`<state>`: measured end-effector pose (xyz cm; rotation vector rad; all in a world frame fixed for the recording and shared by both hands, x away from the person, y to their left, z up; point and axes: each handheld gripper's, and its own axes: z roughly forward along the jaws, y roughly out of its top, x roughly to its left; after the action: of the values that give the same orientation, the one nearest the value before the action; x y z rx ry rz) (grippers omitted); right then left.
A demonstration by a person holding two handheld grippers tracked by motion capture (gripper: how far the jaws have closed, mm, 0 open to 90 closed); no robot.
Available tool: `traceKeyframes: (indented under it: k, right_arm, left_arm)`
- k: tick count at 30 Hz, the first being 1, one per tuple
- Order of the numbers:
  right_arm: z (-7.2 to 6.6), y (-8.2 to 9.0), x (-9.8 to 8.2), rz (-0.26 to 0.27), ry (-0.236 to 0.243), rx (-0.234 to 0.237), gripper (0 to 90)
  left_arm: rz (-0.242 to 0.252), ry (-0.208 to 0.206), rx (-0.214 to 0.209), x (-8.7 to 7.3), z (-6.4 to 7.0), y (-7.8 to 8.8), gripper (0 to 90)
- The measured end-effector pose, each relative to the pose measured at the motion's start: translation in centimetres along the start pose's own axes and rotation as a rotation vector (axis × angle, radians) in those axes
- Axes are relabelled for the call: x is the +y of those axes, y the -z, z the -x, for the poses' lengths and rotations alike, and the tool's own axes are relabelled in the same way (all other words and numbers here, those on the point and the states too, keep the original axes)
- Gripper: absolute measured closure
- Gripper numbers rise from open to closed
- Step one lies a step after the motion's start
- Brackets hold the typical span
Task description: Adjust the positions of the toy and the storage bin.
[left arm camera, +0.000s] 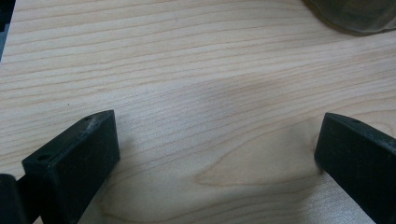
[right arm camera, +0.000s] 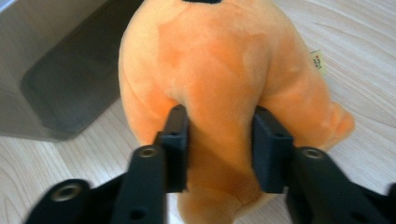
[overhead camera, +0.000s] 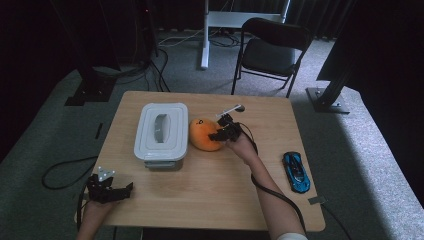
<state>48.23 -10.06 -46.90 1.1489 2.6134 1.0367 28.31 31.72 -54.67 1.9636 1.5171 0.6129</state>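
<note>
While the left gripper [overhead camera: 125, 190] is held low over the table [overhead camera: 215, 190] near its front left corner, the right gripper [overhead camera: 218, 136] is seen closed on the plush [overhead camera: 202, 134], an orange toy lying on the wood near the middle of the table. From the right gripper view, the soft body [right arm camera: 224, 70] is pinched between the two black jaws, and the fabric is pressed in where the pads [right arm camera: 177, 144] meet it. A small label [right arm camera: 319, 63] is shown at the toy's side. The plush is set just beside the box [overhead camera: 161, 132], a white lidded container standing to its left in the high view; whether the two touch cannot be told. In the left gripper view, the jaws are spread wide with bare wood between them, and nothing is held there. A blue toy car [overhead camera: 296, 171] is placed near the right edge of the table, well apart from the plush
</note>
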Motion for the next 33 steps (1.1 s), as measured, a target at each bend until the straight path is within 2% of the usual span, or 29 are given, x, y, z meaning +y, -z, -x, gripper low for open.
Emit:
traceKeyframes:
  k: [4,6,8,14,22,26,29,30,32,33]
  right_arm:
    - [-0.1,1.1,-0.5,0.035,-0.005,-0.036,74.6]
    - [0.0,1.6,-0.8,0.046,-0.016,-0.027,75.9]
    - [0.0,2.3,-1.1,0.053,-0.024,-0.053,77.3]
    - [1.1,4.9,-2.7,0.081,-0.074,-0.137,77.7]
    - [3.1,8.2,-5.8,0.096,-0.135,-0.218,78.3]
    - [3.6,9.8,-6.7,0.109,-0.175,-0.294,78.0]
    - [4.0,10.4,-7.4,0.088,-0.201,-0.349,77.9]
    - [4.1,10.4,-7.7,0.082,-0.213,-0.358,77.8]
    - [4.4,10.1,-8.3,0.065,-0.235,-0.347,76.7]
    - [4.7,10.0,-8.7,0.073,-0.251,-0.317,72.9]
  left_arm:
    - [0.0,0.0,0.0,0.0,0.0,0.0,0.3]
    - [0.0,0.0,0.0,0.0,0.0,0.0,0.3]
    - [0.0,0.0,0.0,0.0,0.0,0.0,0.3]
    - [0.0,0.0,0.0,0.0,0.0,0.0,0.3]
    - [0.0,0.0,0.0,0.0,0.0,0.0,0.3]
    - [0.0,0.0,0.0,0.0,0.0,0.0,0.3]
    - [0.0,0.0,0.0,0.0,0.0,0.0,0.3]
    - [0.0,0.0,0.0,0.0,0.0,0.0,0.3]
    - [0.0,0.0,0.0,0.0,0.0,0.0,0.3]
    - [0.0,0.0,0.0,0.0,0.0,0.0,0.3]
